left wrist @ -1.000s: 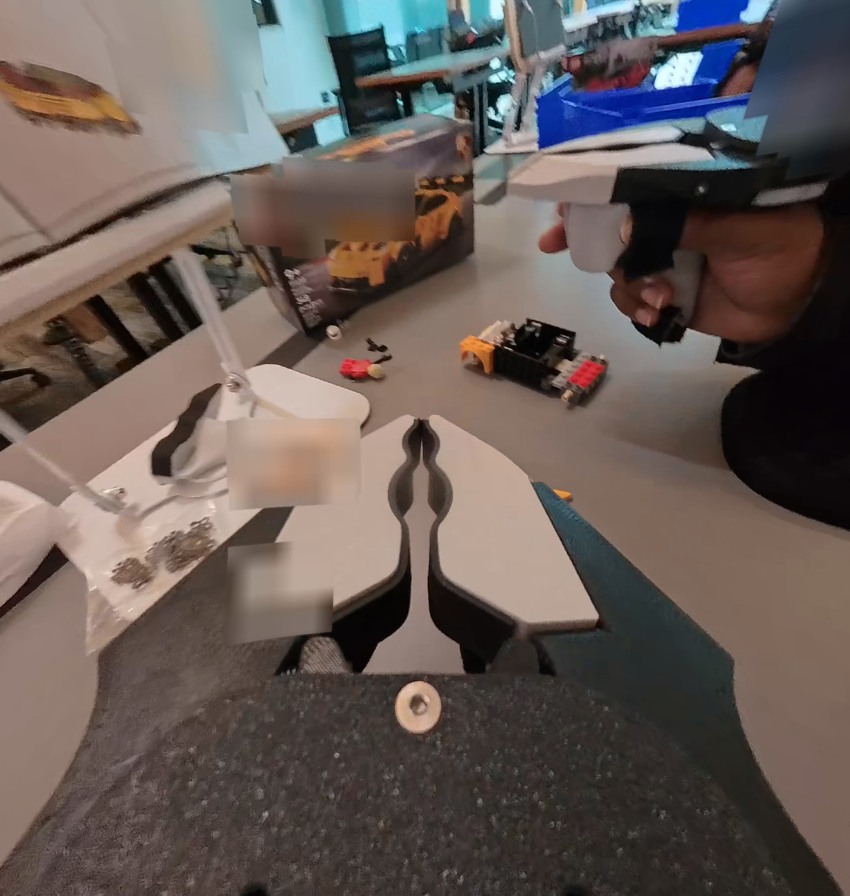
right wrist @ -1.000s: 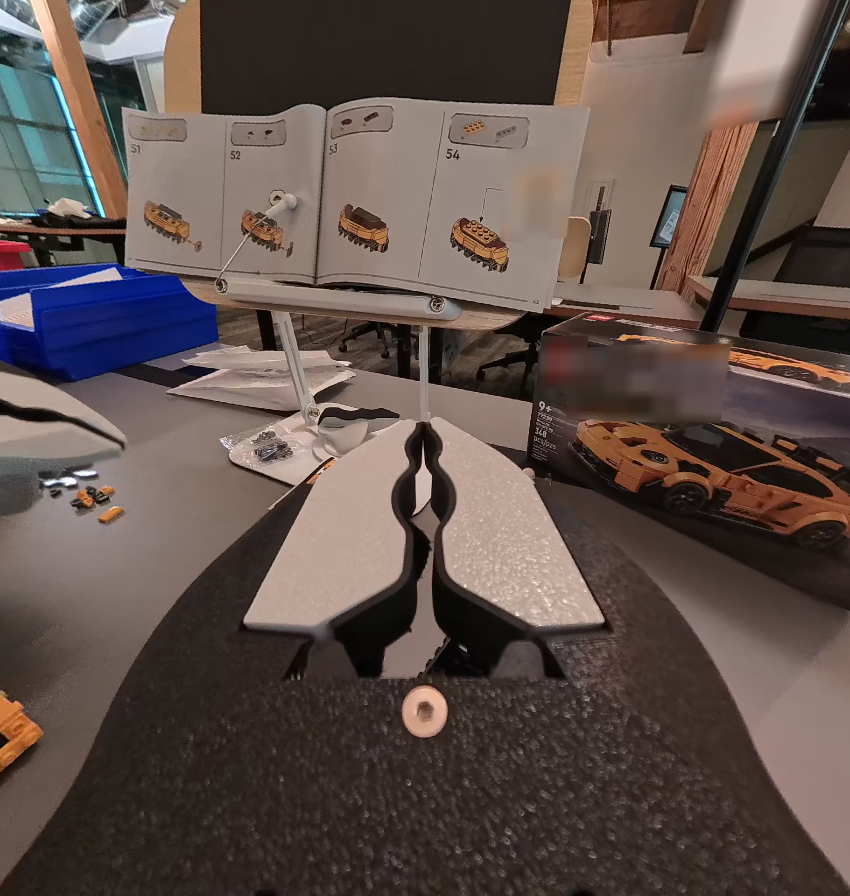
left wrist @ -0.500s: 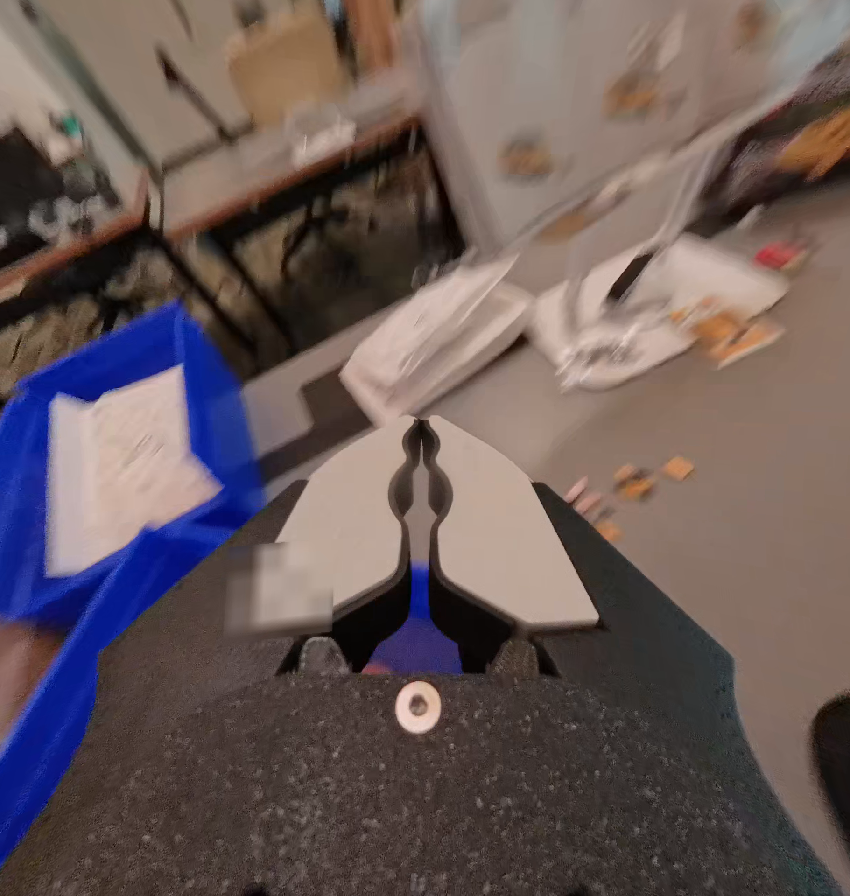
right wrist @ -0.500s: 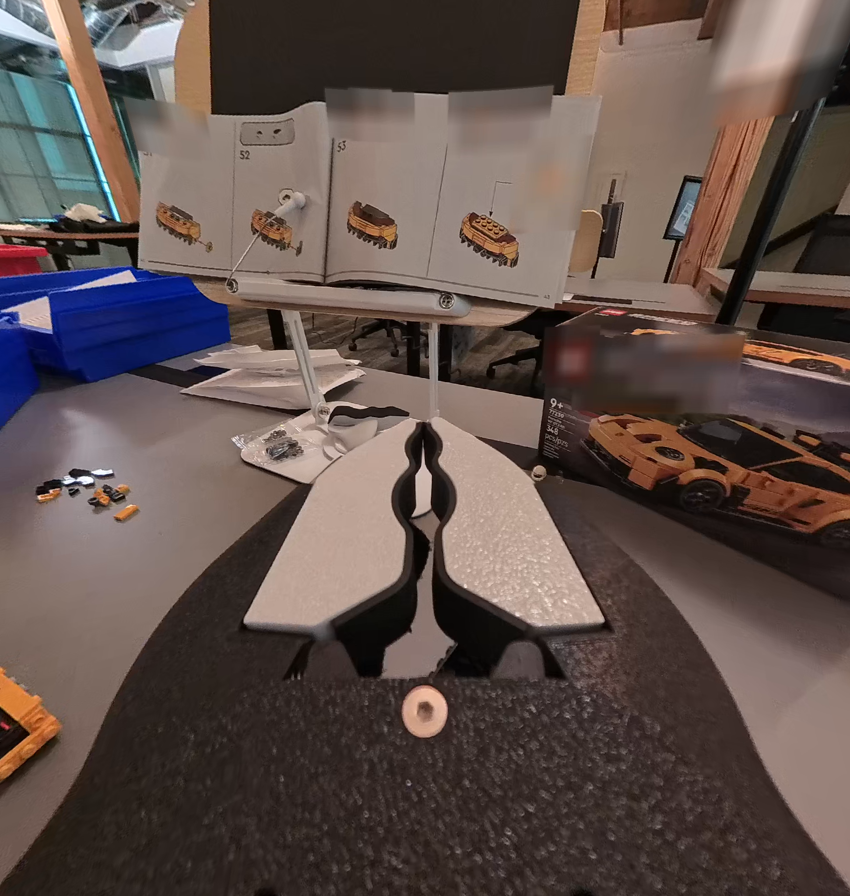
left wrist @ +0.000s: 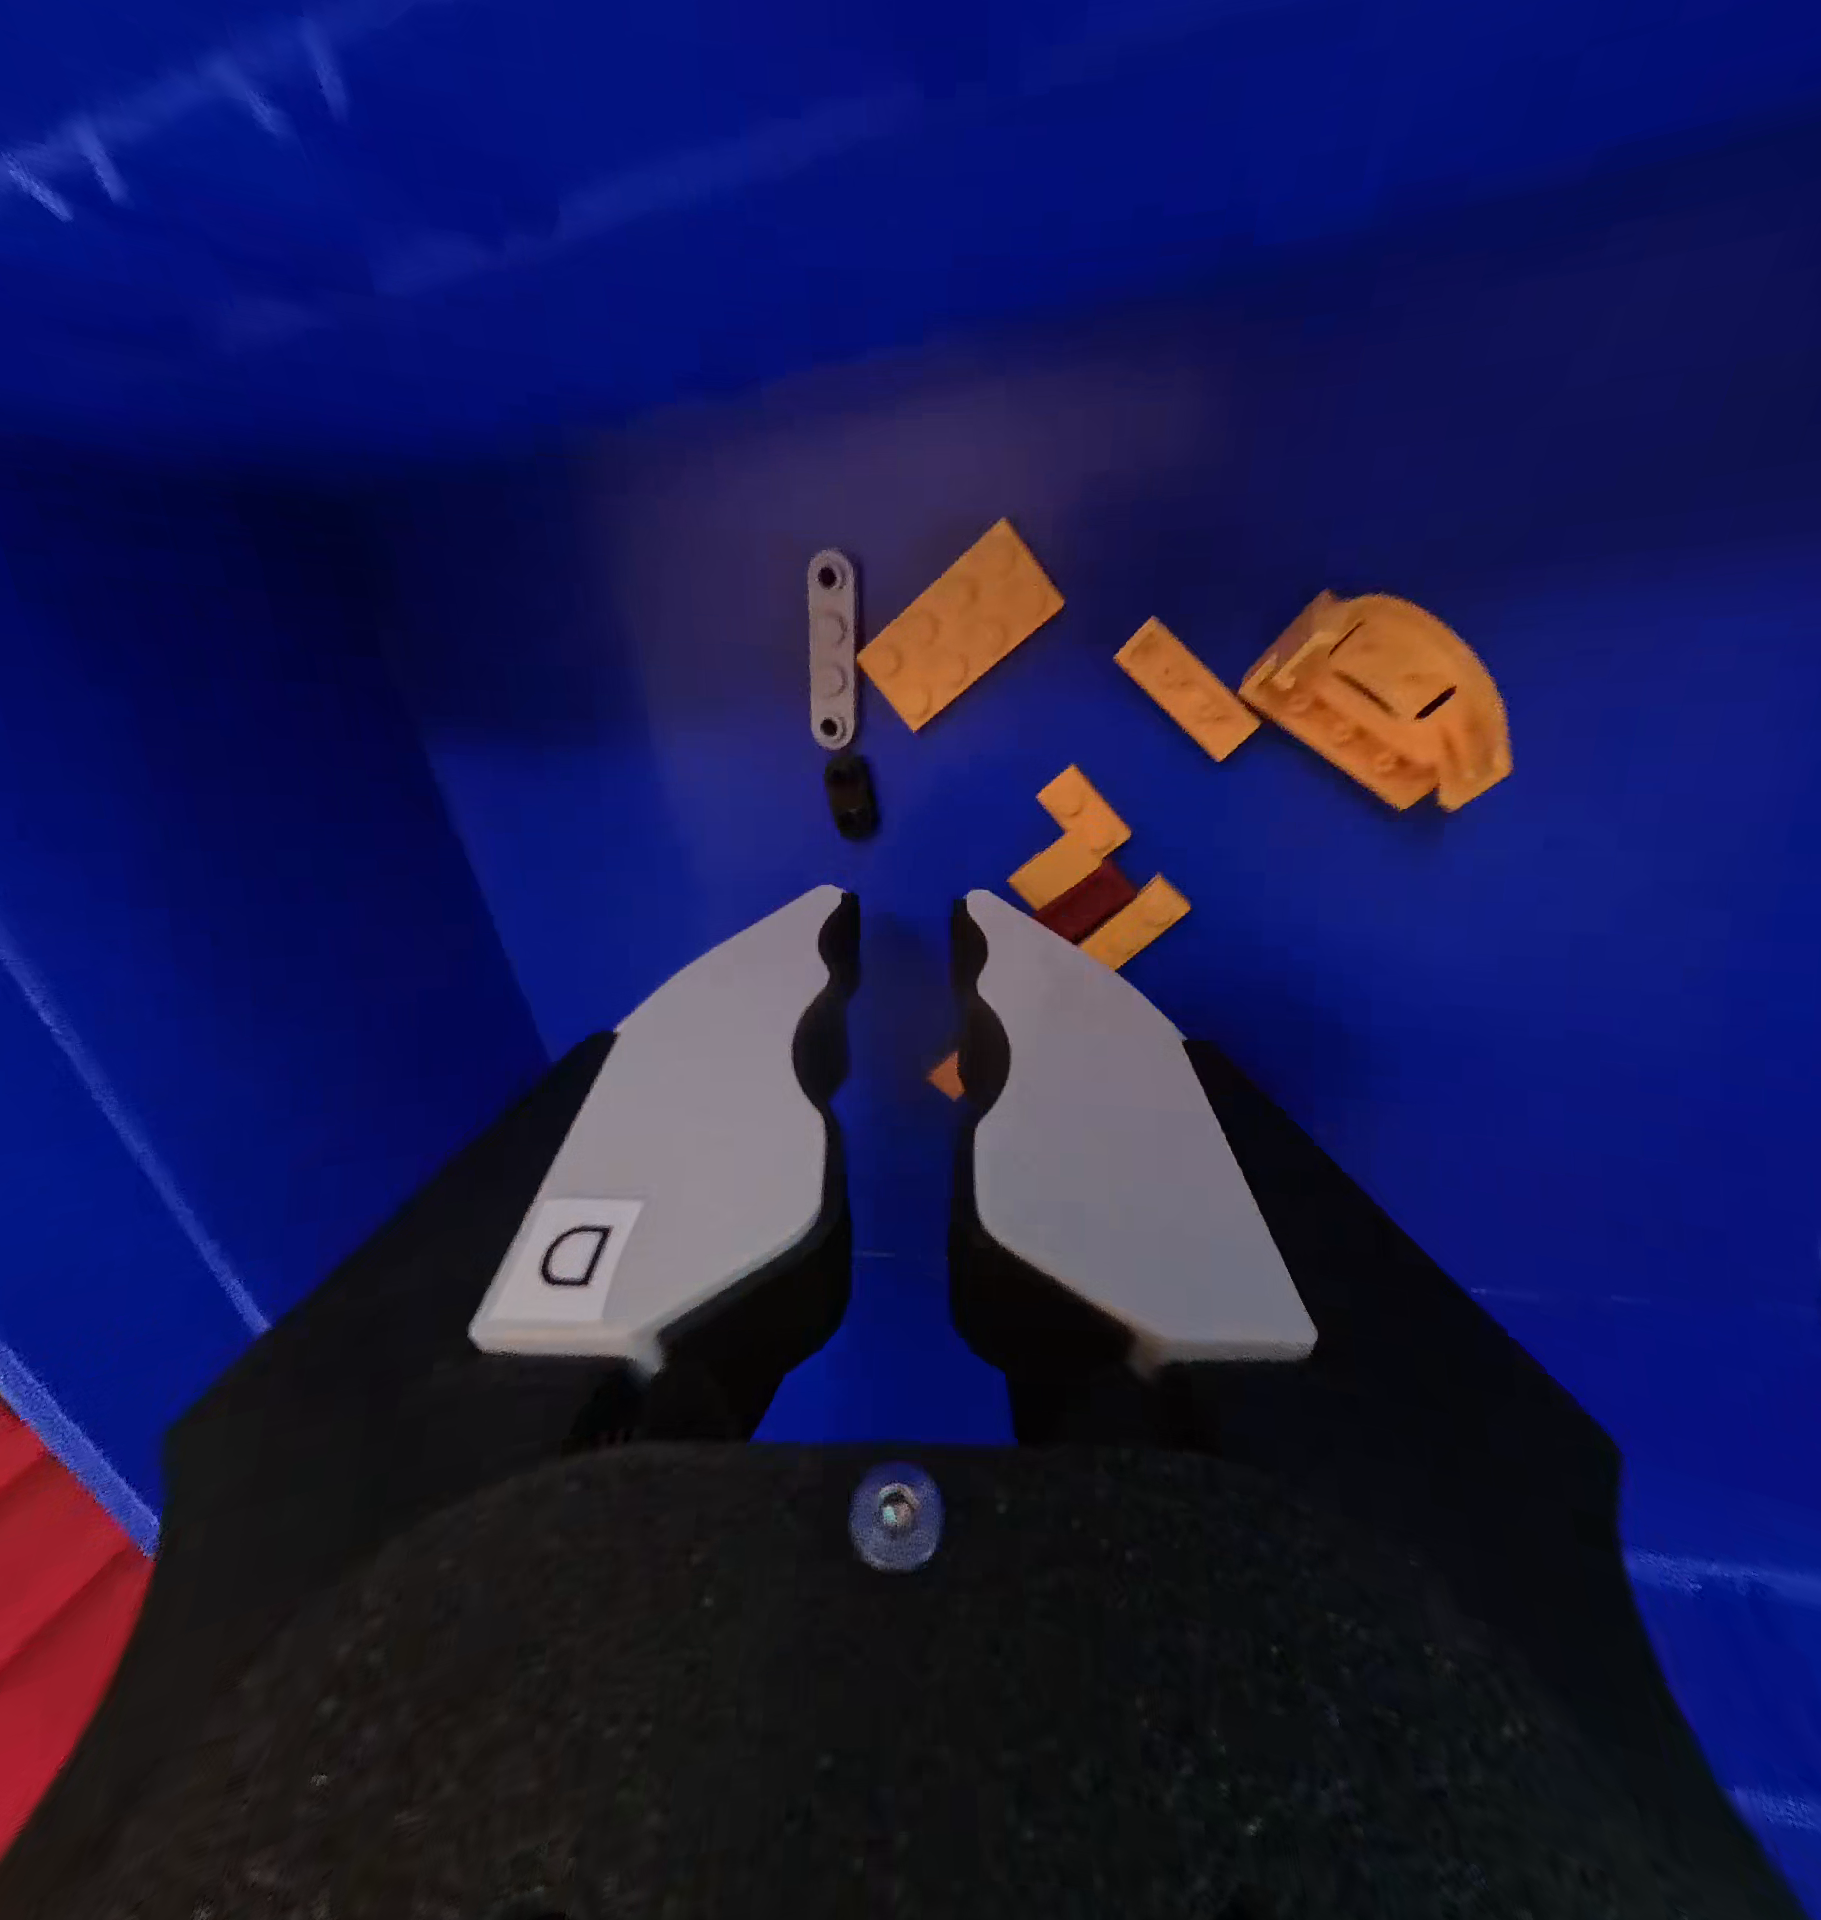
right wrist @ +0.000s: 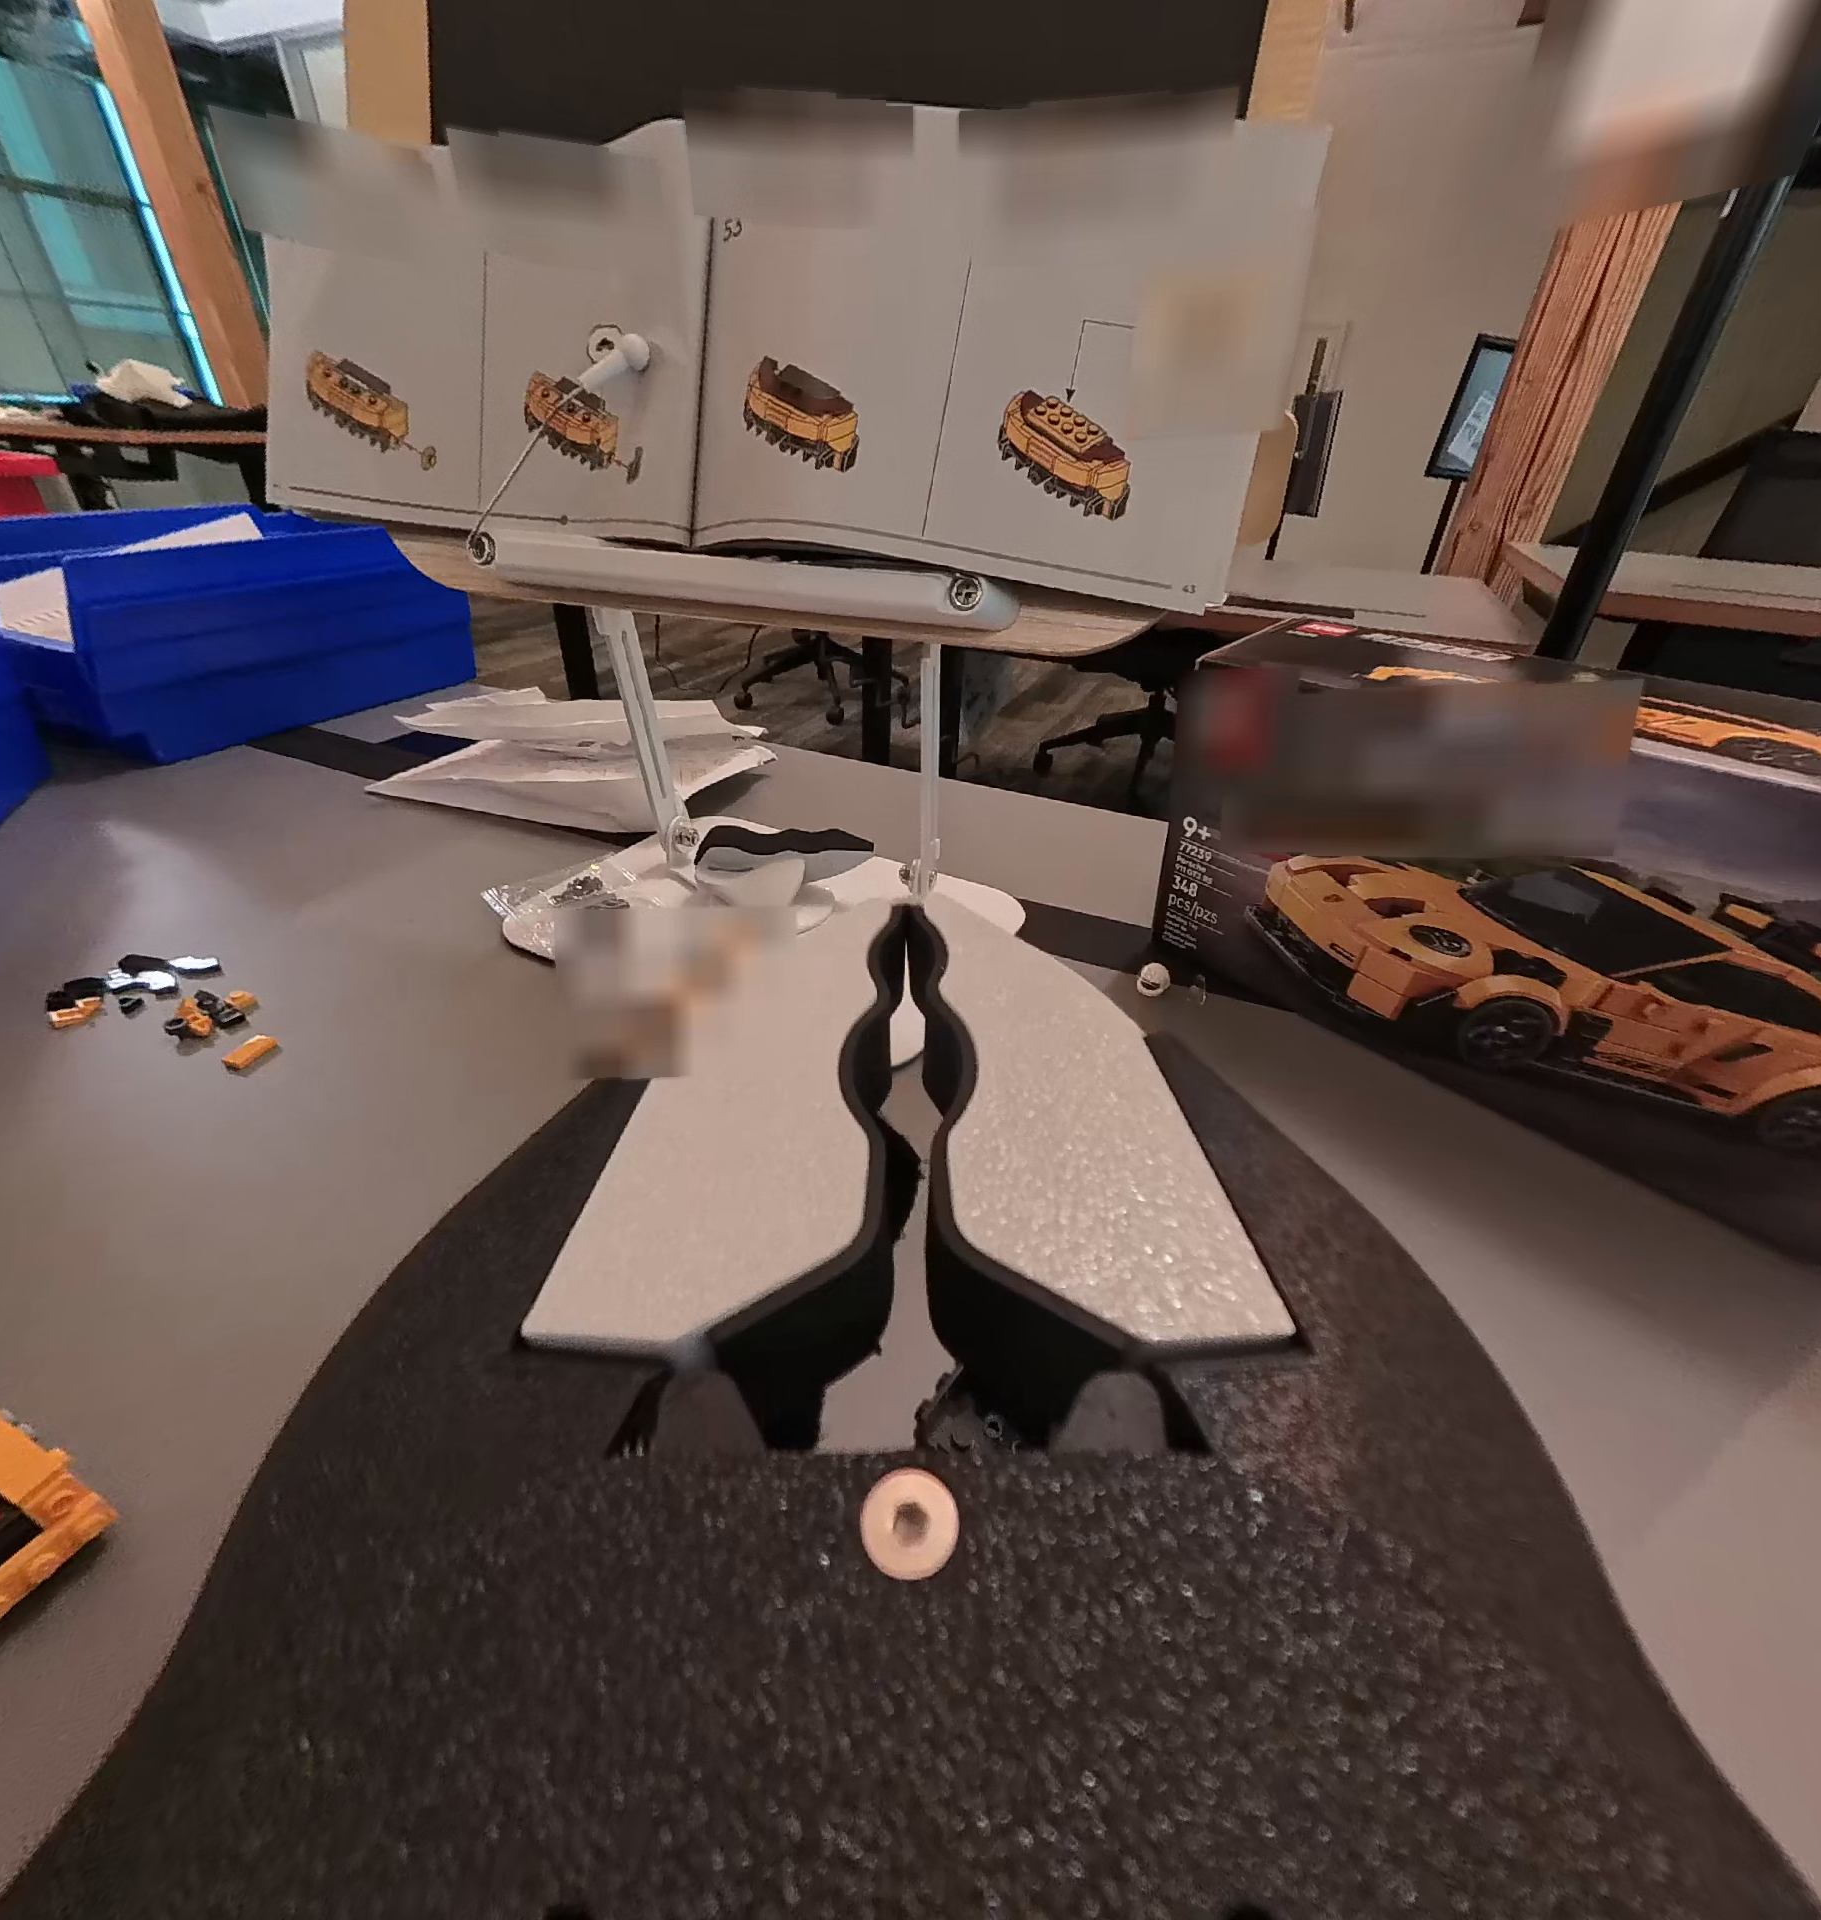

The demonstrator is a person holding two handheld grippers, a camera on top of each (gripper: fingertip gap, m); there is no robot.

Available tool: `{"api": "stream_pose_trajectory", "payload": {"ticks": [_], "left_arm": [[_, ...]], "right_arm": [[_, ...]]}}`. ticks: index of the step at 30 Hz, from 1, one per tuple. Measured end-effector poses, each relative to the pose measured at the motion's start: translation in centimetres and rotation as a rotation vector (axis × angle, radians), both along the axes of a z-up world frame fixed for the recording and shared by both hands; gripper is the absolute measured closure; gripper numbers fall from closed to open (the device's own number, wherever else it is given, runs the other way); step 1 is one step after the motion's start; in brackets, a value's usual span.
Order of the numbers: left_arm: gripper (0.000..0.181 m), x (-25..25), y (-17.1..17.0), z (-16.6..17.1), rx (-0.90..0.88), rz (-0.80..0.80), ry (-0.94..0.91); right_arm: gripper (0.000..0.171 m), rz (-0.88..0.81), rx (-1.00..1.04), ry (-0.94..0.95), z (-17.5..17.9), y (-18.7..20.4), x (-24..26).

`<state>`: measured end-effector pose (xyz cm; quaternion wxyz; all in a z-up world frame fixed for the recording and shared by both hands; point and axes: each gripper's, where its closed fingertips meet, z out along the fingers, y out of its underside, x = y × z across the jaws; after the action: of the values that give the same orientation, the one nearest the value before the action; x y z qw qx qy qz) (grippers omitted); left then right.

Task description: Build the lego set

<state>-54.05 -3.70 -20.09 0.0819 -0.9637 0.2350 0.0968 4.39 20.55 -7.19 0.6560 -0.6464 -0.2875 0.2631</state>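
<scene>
My left gripper (left wrist: pixel 904 906) is open and empty inside a blue bin (left wrist: pixel 1508 1039), just above its floor. Ahead of it lie loose pieces: a small black piece (left wrist: pixel 850 796), a thin grey plate (left wrist: pixel 833 663), an orange 2x4 plate (left wrist: pixel 960 623), an orange strip (left wrist: pixel 1184 690), a curved orange part (left wrist: pixel 1380 698) and orange pieces with a dark red one (left wrist: pixel 1091 879) beside the right fingertip. My right gripper (right wrist: pixel 906 914) is shut and empty above the grey table (right wrist: pixel 262 1195). The part-built orange and black model (right wrist: pixel 2 1517) shows at the left edge.
An open instruction booklet (right wrist: pixel 719 384) stands on a white stand (right wrist: pixel 667 790) ahead. The set's box (right wrist: pixel 1529 935) lies at the right. Small loose pieces (right wrist: pixel 158 997) lie at the left, blue bins (right wrist: pixel 210 623) behind them, paper bags (right wrist: pixel 573 758) near the stand. A red surface (left wrist: pixel 12 1621) shows outside the bin. There is about 65 cm between the tips of the two grippers. The left tips stand about 4 cm off the thin grey plate (left wrist: pixel 833 663).
My left gripper swung left from the table, went down into the blue bin and opened. My right gripper stayed shut and shifted only a little.
</scene>
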Motion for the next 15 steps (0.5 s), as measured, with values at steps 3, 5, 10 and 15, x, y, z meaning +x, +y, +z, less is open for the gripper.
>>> {"api": "stream_pose_trajectory", "payload": {"ticks": [3,5,10,15], "left_arm": [[0.163,0.2,-0.7,-0.3,-0.038,-0.010,-0.040],[0.161,0.4,-1.3,-0.6,-0.069,-0.026,-0.035],[0.161,2.7,-2.6,-0.6,-0.151,-0.089,-0.123],[0.160,2.3,-0.7,0.5,-0.077,-0.071,-0.127]], "right_arm": [[0.171,-0.001,-0.015,0.002,-0.3,0.3,0.2],[0.171,0.002,-0.022,0.002,-0.5,0.3,0.2],[0.171,0.007,-0.024,0.002,-0.5,0.3,0.1],[0.171,0.011,-0.026,0.000,-0.6,0.2,0.0]]}}
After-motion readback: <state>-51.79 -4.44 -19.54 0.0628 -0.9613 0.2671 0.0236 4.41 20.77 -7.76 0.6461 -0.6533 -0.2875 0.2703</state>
